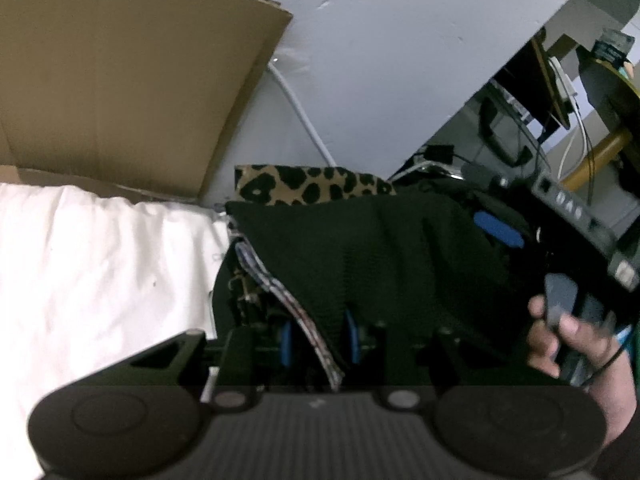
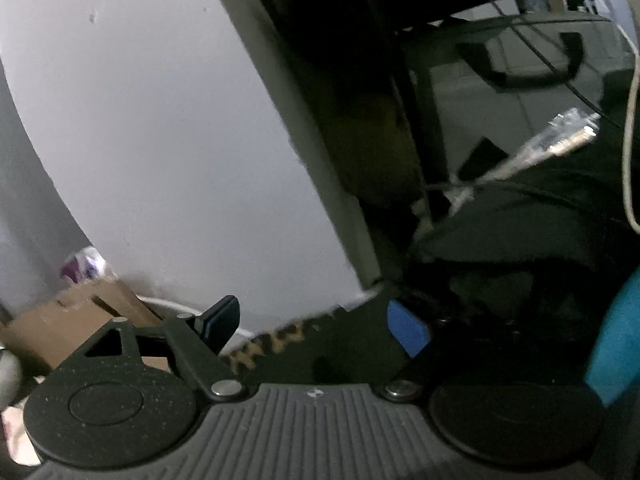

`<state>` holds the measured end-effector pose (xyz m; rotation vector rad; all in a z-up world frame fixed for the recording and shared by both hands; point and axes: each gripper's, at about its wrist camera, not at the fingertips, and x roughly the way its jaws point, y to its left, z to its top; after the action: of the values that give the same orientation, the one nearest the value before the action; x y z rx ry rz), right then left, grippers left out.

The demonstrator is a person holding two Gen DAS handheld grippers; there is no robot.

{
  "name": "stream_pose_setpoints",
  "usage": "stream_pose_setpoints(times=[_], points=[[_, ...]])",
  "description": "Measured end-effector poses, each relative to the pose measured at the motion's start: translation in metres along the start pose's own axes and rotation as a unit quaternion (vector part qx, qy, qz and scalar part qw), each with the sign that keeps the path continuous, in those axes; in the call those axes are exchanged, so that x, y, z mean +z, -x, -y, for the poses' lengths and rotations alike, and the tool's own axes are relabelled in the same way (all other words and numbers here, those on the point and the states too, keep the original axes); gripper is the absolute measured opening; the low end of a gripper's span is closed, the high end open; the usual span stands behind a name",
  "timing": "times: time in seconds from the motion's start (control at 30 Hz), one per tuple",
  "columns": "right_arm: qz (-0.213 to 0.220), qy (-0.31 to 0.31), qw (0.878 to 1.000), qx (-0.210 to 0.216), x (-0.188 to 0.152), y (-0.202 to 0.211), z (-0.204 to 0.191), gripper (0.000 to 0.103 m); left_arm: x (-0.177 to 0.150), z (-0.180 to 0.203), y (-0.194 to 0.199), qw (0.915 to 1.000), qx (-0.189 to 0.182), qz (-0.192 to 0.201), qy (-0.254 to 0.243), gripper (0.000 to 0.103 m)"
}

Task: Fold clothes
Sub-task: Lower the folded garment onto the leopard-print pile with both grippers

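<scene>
A black knit garment [image 1: 360, 248] with a patterned inner lining [image 1: 304, 320] lies over a leopard-print cloth [image 1: 304, 184]. My left gripper [image 1: 318, 340] is shut on the garment's near edge, its blue pads pressed on the fabric. My right gripper shows in the left wrist view [image 1: 498, 228] at the garment's far right, held by a hand [image 1: 568, 336]. In the right wrist view my right gripper [image 2: 316, 324] is open, its fingers spread wide over the black garment [image 2: 352, 344] and the leopard cloth [image 2: 276, 340].
A white sheet [image 1: 88, 272] covers the left. An open cardboard box [image 1: 120, 72] stands behind it. A white wall panel [image 1: 380, 60] with a white cable [image 1: 300, 112] rises behind. Dark furniture and cables [image 1: 540, 92] crowd the right. A teal thing [image 2: 616, 332] is at right.
</scene>
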<state>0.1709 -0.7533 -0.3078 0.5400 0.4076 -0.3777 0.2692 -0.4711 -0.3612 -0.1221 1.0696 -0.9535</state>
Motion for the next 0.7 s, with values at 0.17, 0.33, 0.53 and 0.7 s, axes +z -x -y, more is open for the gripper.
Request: stream_pose_setpoints(times=[0.17,0.33,0.53,0.7], points=[[0.003,0.004,1.0,0.025,0.002,0.009,-0.009,0.075,0.003,0.003,0.001,1.0,0.001,0.0,-0.007,0.027],[-0.036,0.014,0.999,0.028,-0.026,0.018,-0.01,0.07,0.004,0.001,0.002,0.9999,-0.005,0.011,-0.002,0.024],[-0.088,0.021,0.996,0.015,-0.064,0.028,-0.004,0.07,0.018,-0.005,0.0,0.9999,-0.013,-0.002,0.005,0.02],[-0.098,0.036,0.995,-0.004,-0.087,0.046,-0.004,0.069,0.025,-0.007,0.005,0.9996,-0.021,-0.017,0.001,0.02]])
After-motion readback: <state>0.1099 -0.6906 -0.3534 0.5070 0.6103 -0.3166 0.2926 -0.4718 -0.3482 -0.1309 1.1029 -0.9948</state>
